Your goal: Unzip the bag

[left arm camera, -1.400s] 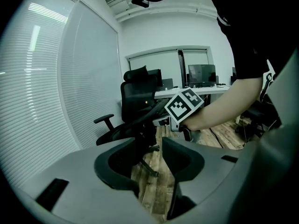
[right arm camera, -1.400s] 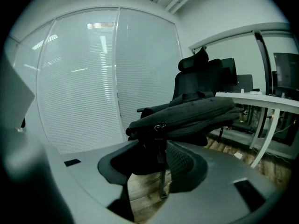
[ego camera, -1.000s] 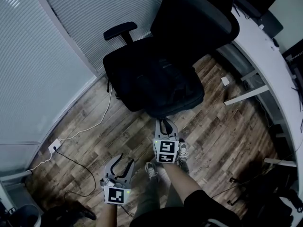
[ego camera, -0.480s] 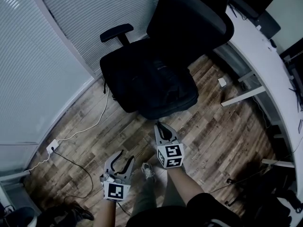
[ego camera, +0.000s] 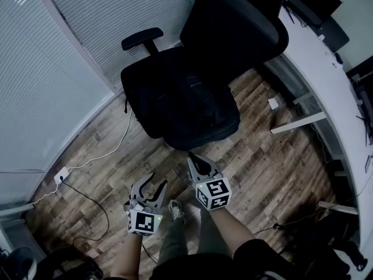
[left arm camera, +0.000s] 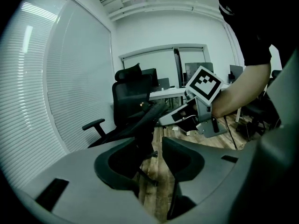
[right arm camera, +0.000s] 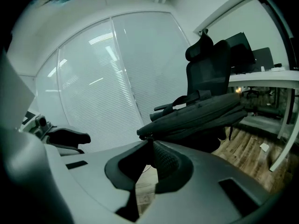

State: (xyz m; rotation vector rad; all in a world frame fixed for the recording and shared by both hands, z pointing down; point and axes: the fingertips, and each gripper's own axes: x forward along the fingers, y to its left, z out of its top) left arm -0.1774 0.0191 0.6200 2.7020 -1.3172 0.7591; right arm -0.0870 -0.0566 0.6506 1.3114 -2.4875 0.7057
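A soft black fabric bag (ego camera: pixel 192 107) slumps on the padded chair (ego camera: pixel 233 25). The left gripper (ego camera: pixel 158 179) gapes wide and empty. The right gripper (ego camera: pixel 190 156) is closing at the bag's corner with nothing seen between its jaws. Only its own view shows its ribbed pad (right arm camera: pixel 164 158).

Open floor (ego camera: pixel 145 156) before bag (ego camera: pixel 186 104); armrest (ego camera: pixel 143 38) left

The right gripper (right arm camera: pixel 149 143) has its jaws closing, almost together, with the tips right at the near end of the black bag (right arm camera: pixel 201 113) — if they pinch something there, I cannot tell. The bag lies across the seat of an office chair (right arm camera: pixel 208 64), with a white desk (right arm camera: pixel 264 77) behind it and window blinds (right arm camera: pixel 93 87) to the left
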